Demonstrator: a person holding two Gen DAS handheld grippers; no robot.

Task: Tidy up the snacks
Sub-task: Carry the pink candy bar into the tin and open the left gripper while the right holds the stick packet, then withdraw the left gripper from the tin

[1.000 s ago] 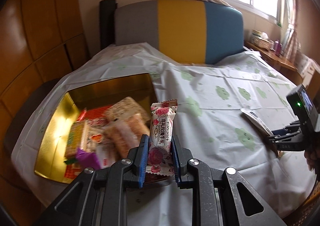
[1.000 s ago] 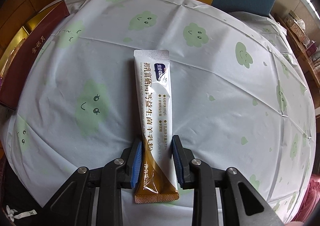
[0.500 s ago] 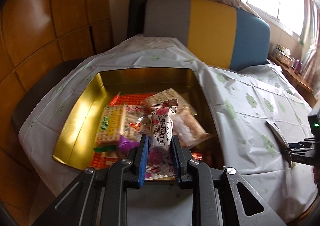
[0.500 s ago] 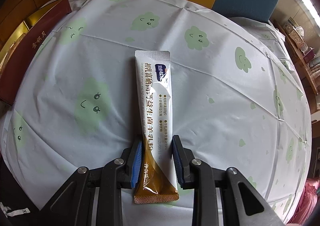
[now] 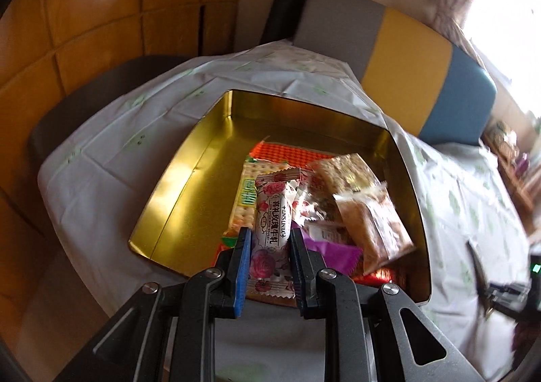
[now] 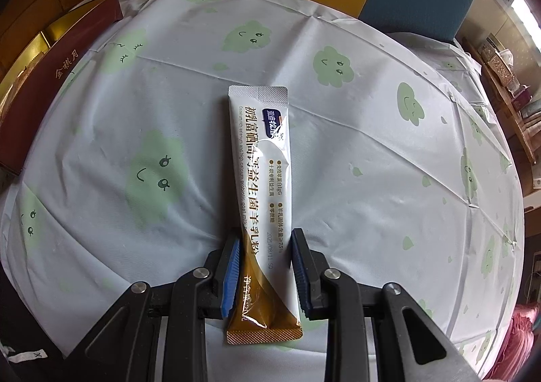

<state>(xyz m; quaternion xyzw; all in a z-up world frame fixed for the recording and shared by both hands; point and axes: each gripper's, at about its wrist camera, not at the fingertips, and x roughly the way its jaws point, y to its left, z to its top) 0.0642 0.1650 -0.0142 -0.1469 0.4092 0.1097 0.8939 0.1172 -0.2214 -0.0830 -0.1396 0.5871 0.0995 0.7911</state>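
Note:
My left gripper [image 5: 270, 240] is shut on a pink rose-print candy packet [image 5: 272, 216] and holds it over the near part of a gold tin box [image 5: 189, 179]. Several snack packs lie in the box: a green cracker pack [image 5: 245, 199], a brown crisp bar [image 5: 372, 223] and a purple wrapper [image 5: 334, 252]. In the right wrist view my right gripper [image 6: 265, 246] is shut on a long white and brown powder sachet [image 6: 262, 159], which lies lengthwise on the tablecloth [image 6: 372, 162]. That right gripper [image 5: 507, 290] also shows at the right edge of the left wrist view.
The table wears a white cloth with green cloud faces. A dark red box lid [image 6: 57, 77] lies at its left side beside the gold tin. A chair with grey, yellow and blue back [image 5: 405, 54] stands behind the table. Wooden wall panels [image 5: 84, 27] are at left.
My left gripper has carried the rose packet leftward until it hangs over the gold tin, and it has rolled. The right gripper and its sachet have stayed put.

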